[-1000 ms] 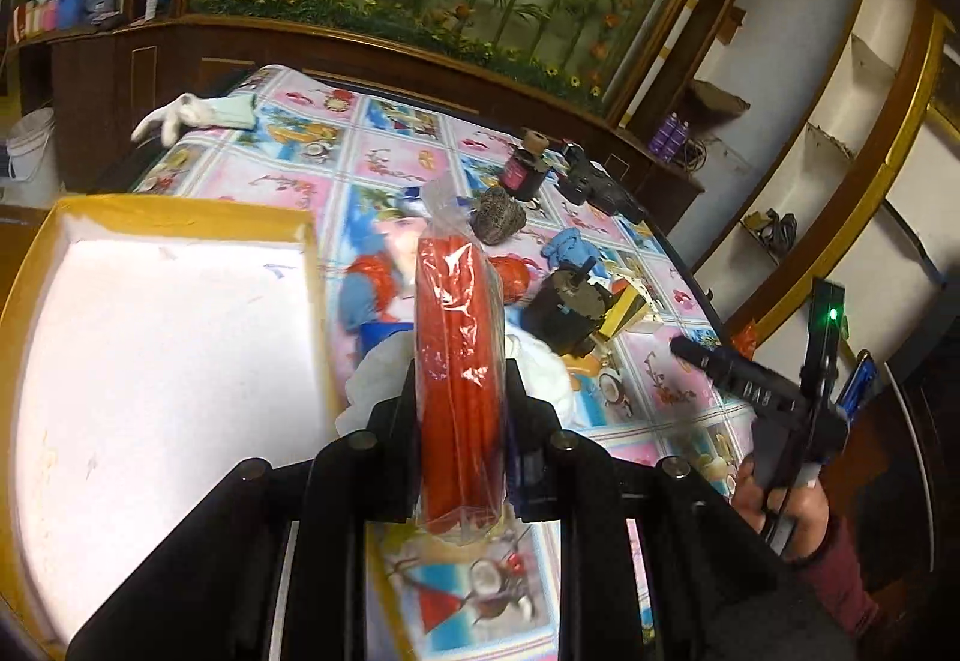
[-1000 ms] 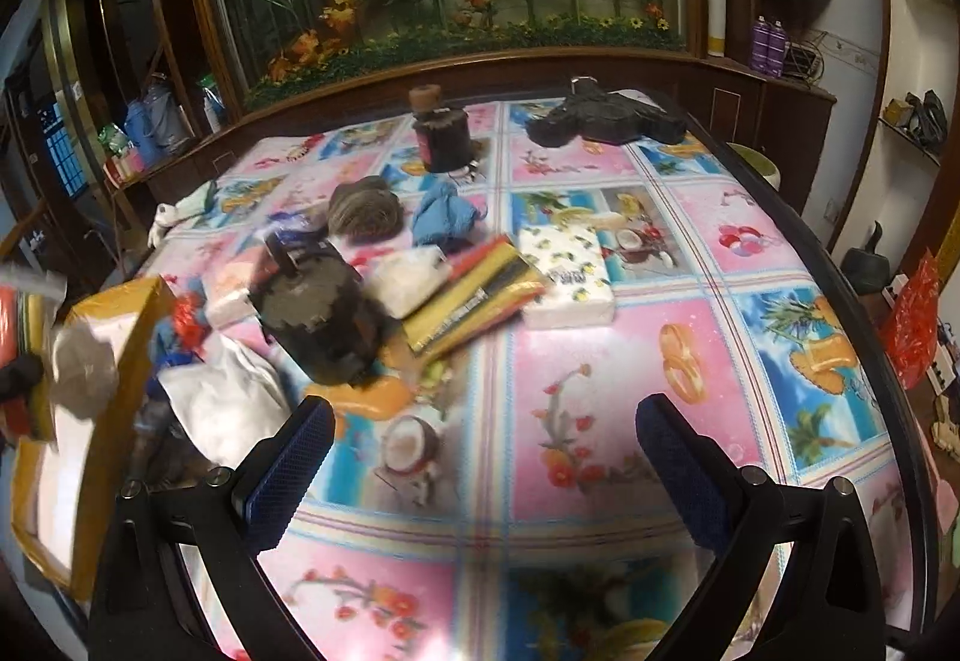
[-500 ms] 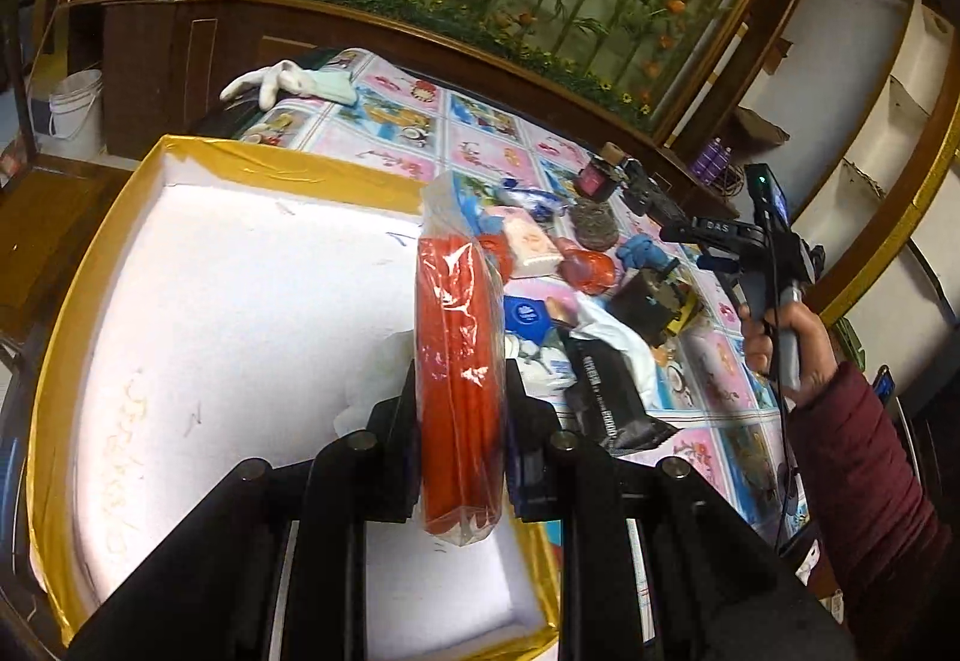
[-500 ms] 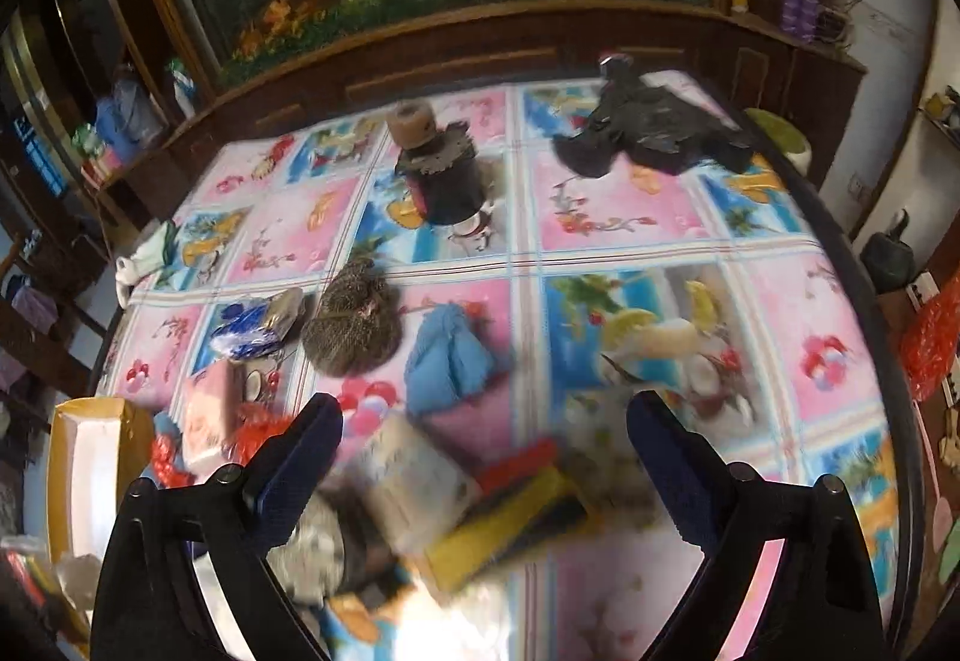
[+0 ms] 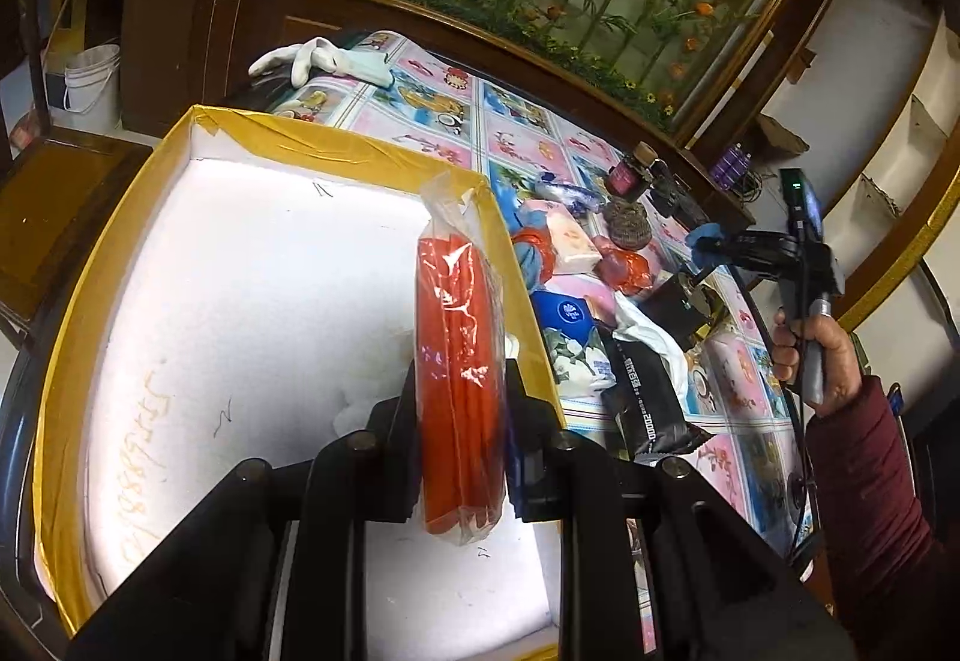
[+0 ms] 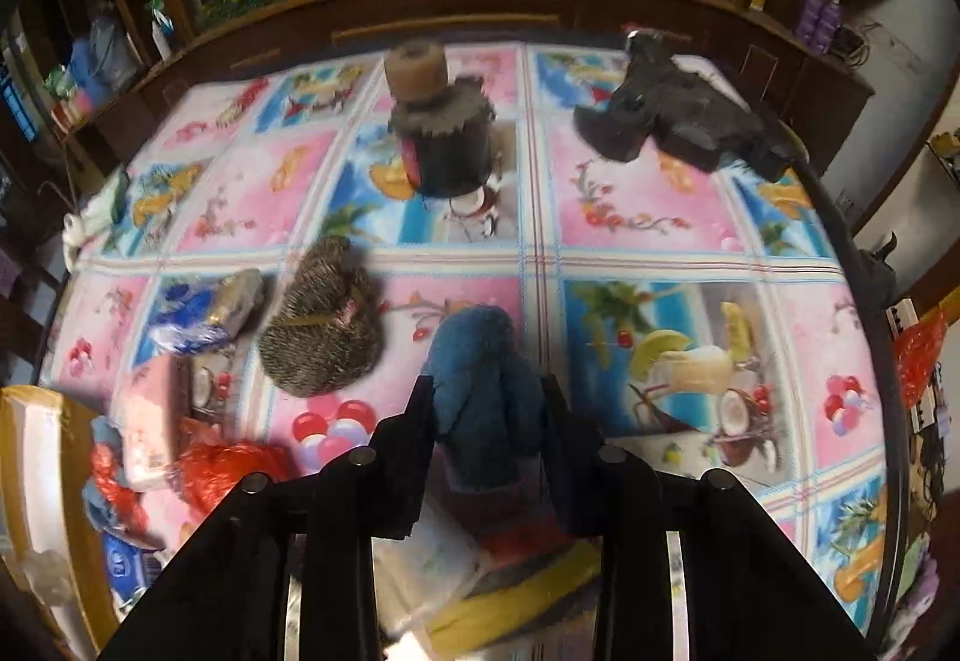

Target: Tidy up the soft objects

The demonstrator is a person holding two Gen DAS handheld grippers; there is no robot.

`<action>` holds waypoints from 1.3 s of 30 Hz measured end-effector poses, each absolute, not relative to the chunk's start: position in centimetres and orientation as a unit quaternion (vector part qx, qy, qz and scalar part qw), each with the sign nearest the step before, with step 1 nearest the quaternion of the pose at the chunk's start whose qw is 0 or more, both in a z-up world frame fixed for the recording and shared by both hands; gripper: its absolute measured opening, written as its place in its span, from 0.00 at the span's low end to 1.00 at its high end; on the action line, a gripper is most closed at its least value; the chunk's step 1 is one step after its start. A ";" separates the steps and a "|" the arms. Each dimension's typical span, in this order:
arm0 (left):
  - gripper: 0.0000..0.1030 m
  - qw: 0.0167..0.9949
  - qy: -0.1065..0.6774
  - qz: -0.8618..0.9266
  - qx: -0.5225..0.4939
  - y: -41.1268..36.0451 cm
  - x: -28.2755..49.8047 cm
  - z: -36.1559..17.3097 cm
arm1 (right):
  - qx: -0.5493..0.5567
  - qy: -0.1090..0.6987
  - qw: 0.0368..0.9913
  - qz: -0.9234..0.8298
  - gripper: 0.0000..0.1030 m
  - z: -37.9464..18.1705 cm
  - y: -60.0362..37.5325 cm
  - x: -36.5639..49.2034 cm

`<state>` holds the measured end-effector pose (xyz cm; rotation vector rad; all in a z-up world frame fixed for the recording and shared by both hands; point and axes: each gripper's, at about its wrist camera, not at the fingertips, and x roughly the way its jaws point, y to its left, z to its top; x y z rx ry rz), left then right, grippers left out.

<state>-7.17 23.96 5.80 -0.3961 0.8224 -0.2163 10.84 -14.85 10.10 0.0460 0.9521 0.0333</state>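
Observation:
My left gripper (image 5: 461,391) is shut on a red packet in clear plastic (image 5: 459,361) and holds it upright over the right part of a yellow-rimmed box with a white floor (image 5: 240,313). My right gripper (image 6: 487,397) is shut on a blue soft cloth (image 6: 480,361) on the patterned table. In the left wrist view the right gripper (image 5: 714,244) shows at the far right over the same blue cloth. A brown knitted bundle (image 6: 324,337) lies just left of the blue cloth.
A dark jar with a cork lid (image 6: 441,138) and a black tool (image 6: 678,120) stand at the table's back. Tissue packs, red mesh (image 6: 228,469) and a black packet (image 5: 648,397) crowd the table beside the box. White gloves (image 5: 318,57) lie at the far corner.
My left gripper carried the red packet leftward over the box. My right gripper moved forward across the table and closed on the blue cloth.

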 end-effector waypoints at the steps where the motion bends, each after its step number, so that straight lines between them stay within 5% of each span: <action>1: 0.18 0.892 0.396 -0.105 -0.192 23.9 -7.2 5.9 | 0.024 0.446 0.895 0.016 0.31 10.9 -14.9 9.9; 19: 0.18 0.900 0.384 -0.090 -0.184 23.7 -8.8 8.1 | 0.036 0.390 0.896 0.210 0.31 13.6 -8.8 -5.7; 33: 0.19 0.875 0.427 -0.069 -0.216 27.3 1.4 5.2 | 0.029 0.417 0.855 0.306 0.31 10.5 0.8 -2.3; 35: 0.24 0.873 0.429 -0.067 -0.223 27.7 2.1 4.9 | 0.017 0.421 0.854 0.306 0.31 10.0 2.7 -0.9; 39: 0.52 0.859 0.436 -0.075 -0.257 28.5 3.2 4.2 | -0.012 0.422 0.858 0.294 0.35 8.8 6.3 1.2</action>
